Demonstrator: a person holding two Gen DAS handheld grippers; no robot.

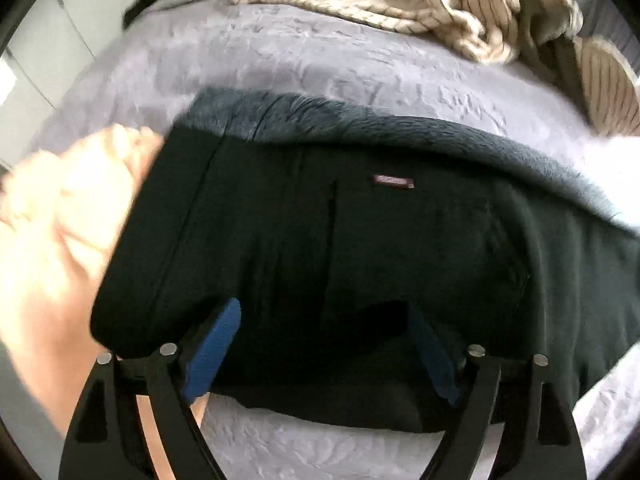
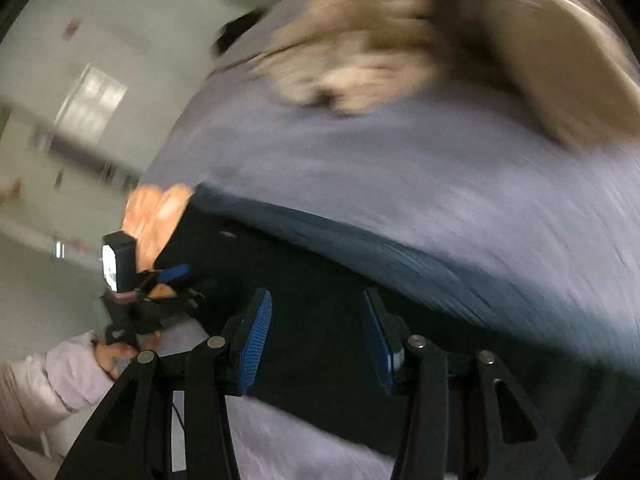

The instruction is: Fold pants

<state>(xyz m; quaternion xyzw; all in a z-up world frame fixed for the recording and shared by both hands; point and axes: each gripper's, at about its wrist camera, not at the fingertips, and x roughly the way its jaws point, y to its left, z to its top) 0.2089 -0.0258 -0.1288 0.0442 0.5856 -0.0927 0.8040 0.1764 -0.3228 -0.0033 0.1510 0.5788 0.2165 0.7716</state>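
The dark pants point(image 1: 360, 248) lie on a lilac bedspread point(image 1: 304, 60), folded over so a fuzzy grey-blue lining shows along the far edge, with a small reddish label point(image 1: 393, 181) on top. My left gripper point(image 1: 324, 344) is open, its blue pads spread over the pants' near edge; the right pad is partly sunk in the cloth. My right gripper point(image 2: 318, 334) is open just above the pants point(image 2: 320, 360), in a blurred view. The left gripper point(image 2: 168, 280) also shows there at the pants' left end.
A crumpled beige striped blanket point(image 1: 420, 0) lies at the far side of the bed, blurred in the right wrist view point(image 2: 380, 52). A bare foot or hand point(image 1: 60, 220) is beside the pants' left end. The bedspread point(image 2: 400, 184) ends at the left; white walls beyond.
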